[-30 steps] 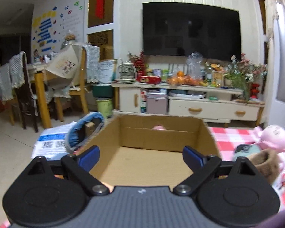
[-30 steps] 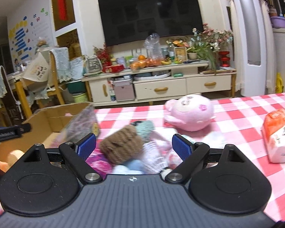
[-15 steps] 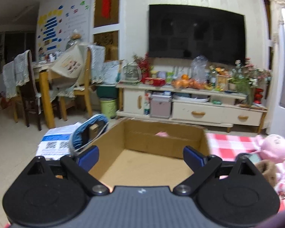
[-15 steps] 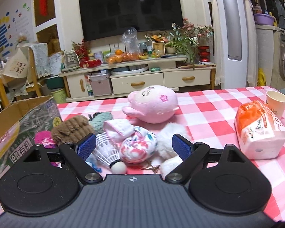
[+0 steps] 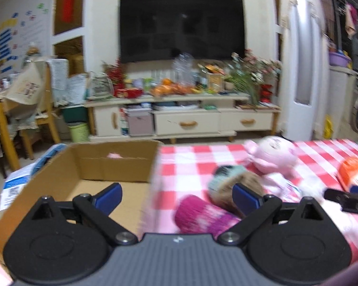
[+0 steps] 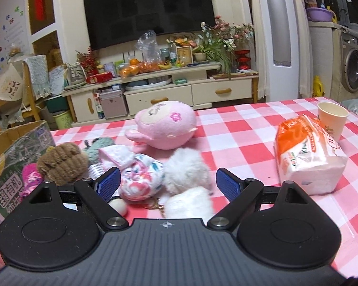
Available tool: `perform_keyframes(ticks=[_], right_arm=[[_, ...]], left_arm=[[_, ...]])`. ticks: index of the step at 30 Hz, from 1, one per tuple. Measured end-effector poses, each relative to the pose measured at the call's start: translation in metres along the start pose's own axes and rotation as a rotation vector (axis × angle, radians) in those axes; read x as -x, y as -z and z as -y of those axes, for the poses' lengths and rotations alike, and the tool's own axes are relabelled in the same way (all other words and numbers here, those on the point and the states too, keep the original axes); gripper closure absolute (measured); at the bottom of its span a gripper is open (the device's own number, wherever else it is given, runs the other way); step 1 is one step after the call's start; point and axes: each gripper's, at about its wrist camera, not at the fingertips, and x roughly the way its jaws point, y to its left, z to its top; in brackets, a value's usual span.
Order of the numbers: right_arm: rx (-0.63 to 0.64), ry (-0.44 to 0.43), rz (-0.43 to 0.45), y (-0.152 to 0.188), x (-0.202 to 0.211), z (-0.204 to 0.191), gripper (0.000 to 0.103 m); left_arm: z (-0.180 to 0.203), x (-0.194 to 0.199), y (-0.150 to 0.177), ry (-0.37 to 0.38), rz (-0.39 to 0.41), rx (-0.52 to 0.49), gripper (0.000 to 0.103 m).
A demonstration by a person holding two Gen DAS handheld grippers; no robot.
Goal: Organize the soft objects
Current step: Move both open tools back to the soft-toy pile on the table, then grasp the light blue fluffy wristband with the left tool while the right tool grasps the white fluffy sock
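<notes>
the soft toys (image 6: 143,178) lie heaped on the checked table (image 6: 238,128), just ahead of the right gripper (image 6: 168,183), whose jaws gape empty. the cardboard box (image 5: 59,166) sits ahead-left of the left gripper (image 5: 176,197), jaws opening, nothing between.

Soft toys (image 6: 140,166) crowded beside box (image 5: 88,166)

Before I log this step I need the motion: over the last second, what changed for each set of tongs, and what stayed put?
The left tongs swung from over the cardboard box toward the toy pile; their jaws are opening, holding nothing. The right tongs swung from the box side to frame the floral pouch and white pompom, open and empty. The pink plush, tissue pack and paper cup stayed put.
</notes>
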Motion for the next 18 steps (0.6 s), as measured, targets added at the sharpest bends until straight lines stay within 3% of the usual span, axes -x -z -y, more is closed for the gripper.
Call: perform_keyframes(ticks=[11, 18], right_arm=[[-0.064, 0.02, -0.035, 0.005, -0.008, 0.021, 0.0], [-0.034, -0.017, -0.099, 0.015, -0.019, 0.016, 0.0]], left_arm=[[0.042, -0.011, 0.023, 0.16, -0.153, -0.026, 0.006], [0.066, -0.018, 0.042, 0.202, -0.227, -0.067, 0.008]])
